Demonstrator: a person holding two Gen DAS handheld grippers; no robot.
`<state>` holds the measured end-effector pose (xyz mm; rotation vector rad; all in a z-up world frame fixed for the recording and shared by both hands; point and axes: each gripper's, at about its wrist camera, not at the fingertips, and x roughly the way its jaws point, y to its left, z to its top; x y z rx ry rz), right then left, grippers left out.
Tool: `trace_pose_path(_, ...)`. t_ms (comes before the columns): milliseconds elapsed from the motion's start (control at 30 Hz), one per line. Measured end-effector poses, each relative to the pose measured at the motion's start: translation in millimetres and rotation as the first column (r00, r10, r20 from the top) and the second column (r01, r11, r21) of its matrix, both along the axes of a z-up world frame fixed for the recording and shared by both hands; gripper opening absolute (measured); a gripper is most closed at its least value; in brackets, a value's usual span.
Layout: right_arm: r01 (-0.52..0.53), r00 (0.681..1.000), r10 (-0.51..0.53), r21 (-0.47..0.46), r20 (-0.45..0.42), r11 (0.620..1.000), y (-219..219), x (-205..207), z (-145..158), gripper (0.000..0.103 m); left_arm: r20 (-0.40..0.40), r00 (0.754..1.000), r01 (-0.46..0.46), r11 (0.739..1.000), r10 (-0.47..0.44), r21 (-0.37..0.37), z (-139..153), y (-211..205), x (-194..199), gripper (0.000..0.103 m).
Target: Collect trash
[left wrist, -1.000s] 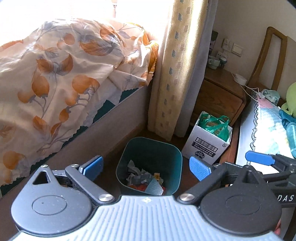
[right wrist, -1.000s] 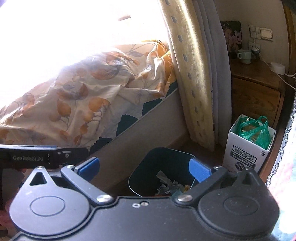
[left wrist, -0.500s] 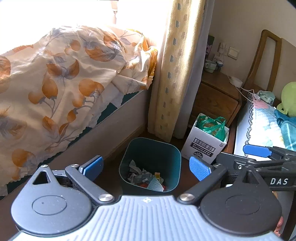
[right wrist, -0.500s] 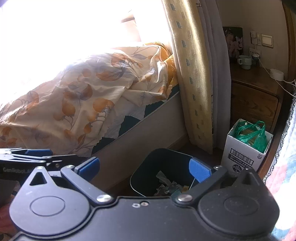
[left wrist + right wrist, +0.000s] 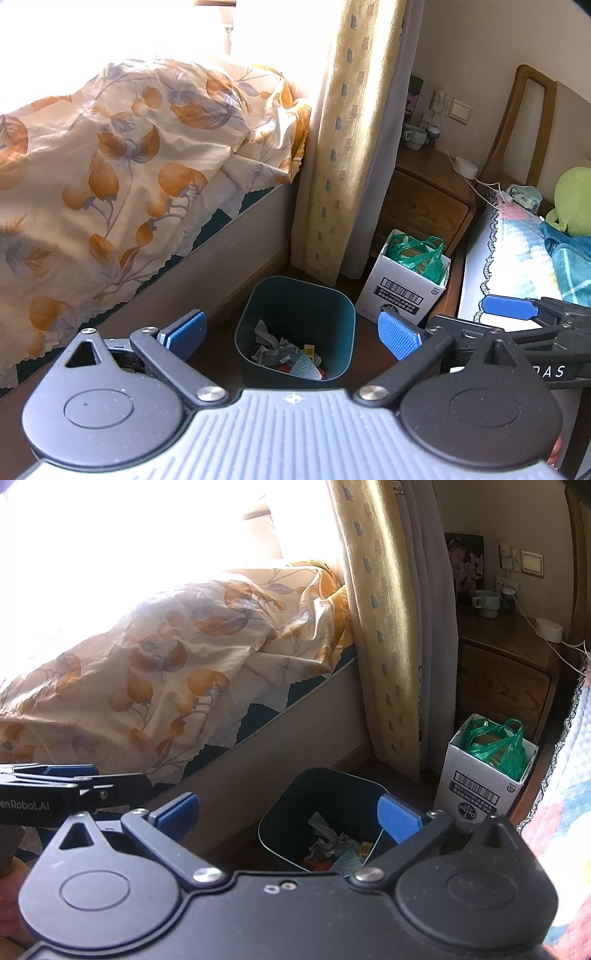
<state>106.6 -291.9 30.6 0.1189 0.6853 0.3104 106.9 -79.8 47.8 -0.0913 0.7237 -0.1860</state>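
Note:
A dark teal waste bin [image 5: 300, 283] stands on the floor between two beds, holding crumpled paper and wrappers [image 5: 284, 352]. My left gripper [image 5: 291, 332] hovers above and short of it, open, nothing between its blue pads. The right gripper's blue finger [image 5: 506, 312] shows beside it at the right. In the right wrist view the same bin [image 5: 332, 775] and its trash [image 5: 332, 845] lie below my right gripper [image 5: 288, 812], also open and empty. The left gripper's finger [image 5: 51, 771] reaches in from the left edge.
A white carton [image 5: 402, 295] with a green plastic bag stands right of the bin. A bed with a floral cover [image 5: 110, 166] is on the left, a curtain [image 5: 343, 147] and wooden nightstand [image 5: 424, 206] behind, another bed [image 5: 517, 251] on the right.
Both grippers have drawn back and up from the bin, which now looks smaller and farther off. Both stay open and empty.

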Motion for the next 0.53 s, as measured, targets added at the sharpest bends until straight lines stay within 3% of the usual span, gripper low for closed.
trace_pose_path(533, -0.010, 1.000, 0.010, -0.015, 0.005, 1.000, 11, -20, 8, 0.103, 0.002, 1.000, -0.015, 1.000, 0.015, 0.006, 6, 6, -23, 0.100)
